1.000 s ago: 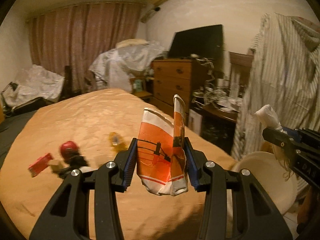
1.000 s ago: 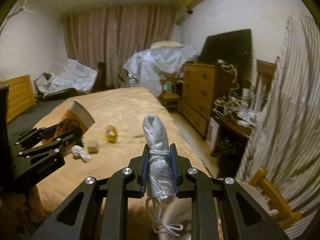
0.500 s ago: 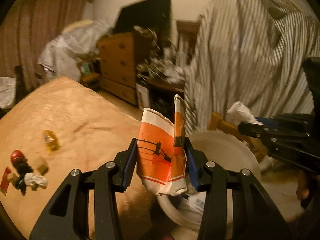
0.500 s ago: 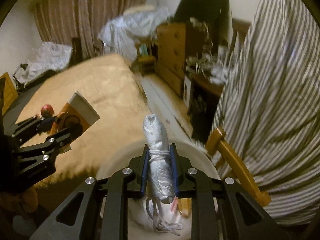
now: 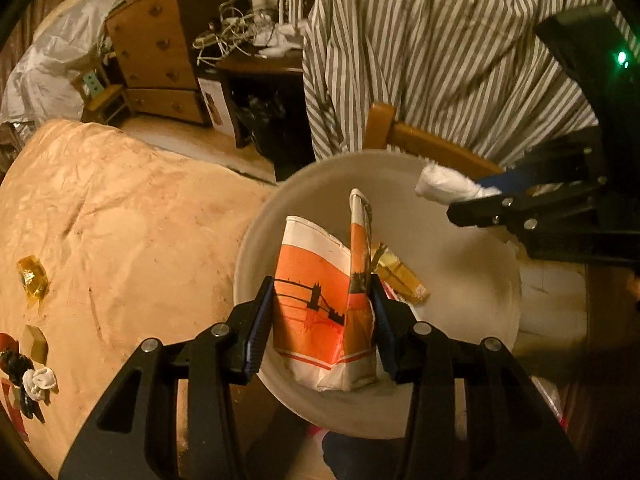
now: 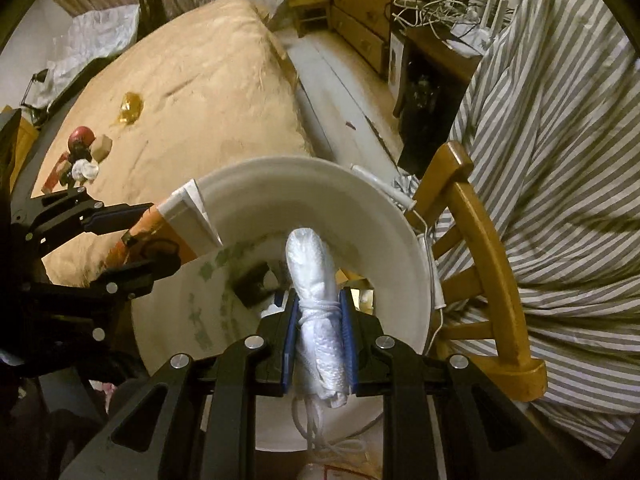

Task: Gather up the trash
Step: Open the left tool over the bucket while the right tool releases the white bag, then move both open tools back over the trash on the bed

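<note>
Both grippers are matte black plastic. The left gripper (image 5: 323, 312) has two broad arms with long triangular cut-outs, silver round screw heads at the joints, and blue ribbed pads (image 5: 262, 312) lining the inner faces of its fingers. The right gripper (image 6: 319, 330) is built the same way: black arms, silver screws, blue pads (image 6: 289, 330). A small green light (image 5: 621, 57) glows on its black housing.
</note>
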The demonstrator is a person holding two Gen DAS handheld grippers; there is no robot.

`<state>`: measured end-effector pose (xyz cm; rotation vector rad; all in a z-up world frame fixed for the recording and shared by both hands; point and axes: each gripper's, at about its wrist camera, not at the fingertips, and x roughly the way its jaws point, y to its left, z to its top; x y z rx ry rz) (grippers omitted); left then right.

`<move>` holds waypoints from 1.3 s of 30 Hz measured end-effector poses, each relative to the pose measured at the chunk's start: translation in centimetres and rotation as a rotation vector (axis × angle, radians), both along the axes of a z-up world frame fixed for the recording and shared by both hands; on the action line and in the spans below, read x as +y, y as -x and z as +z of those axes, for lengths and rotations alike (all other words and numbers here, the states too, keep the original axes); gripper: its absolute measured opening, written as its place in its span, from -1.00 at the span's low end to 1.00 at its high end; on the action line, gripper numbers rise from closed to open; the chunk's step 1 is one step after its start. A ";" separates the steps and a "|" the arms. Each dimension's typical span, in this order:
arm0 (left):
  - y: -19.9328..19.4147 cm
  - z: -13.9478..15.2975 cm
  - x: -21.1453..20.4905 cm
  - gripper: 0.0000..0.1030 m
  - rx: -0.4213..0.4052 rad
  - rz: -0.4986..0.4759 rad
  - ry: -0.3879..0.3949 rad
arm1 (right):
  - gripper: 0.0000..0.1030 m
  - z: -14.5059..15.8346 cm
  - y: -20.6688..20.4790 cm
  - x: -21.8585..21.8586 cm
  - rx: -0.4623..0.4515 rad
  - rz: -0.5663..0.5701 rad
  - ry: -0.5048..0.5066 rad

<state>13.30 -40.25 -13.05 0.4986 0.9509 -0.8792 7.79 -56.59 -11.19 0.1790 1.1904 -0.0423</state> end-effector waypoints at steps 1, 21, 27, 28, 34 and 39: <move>0.0 -0.3 0.0 -0.15 0.000 0.001 -0.007 | -0.59 -0.2 0.2 0.4 0.001 0.002 0.001; -0.4 -1.0 -0.3 -0.05 -0.020 0.035 -0.034 | -0.56 -0.6 0.2 0.4 -0.028 -0.008 -0.036; -0.4 -0.9 -0.1 0.12 -0.029 0.047 -0.029 | -0.23 -0.4 0.5 0.2 -0.051 -0.029 -0.058; -0.4 -0.8 0.0 0.13 -0.032 0.051 -0.028 | -0.23 -0.3 0.6 0.2 -0.053 -0.030 -0.059; -0.6 -0.4 0.5 0.13 -0.038 0.066 -0.016 | -0.23 0.3 1.0 0.3 -0.071 -0.037 -0.061; -0.6 0.0 1.3 0.13 -0.044 0.071 -0.007 | -0.20 0.9 1.2 1.2 -0.088 -0.027 -0.064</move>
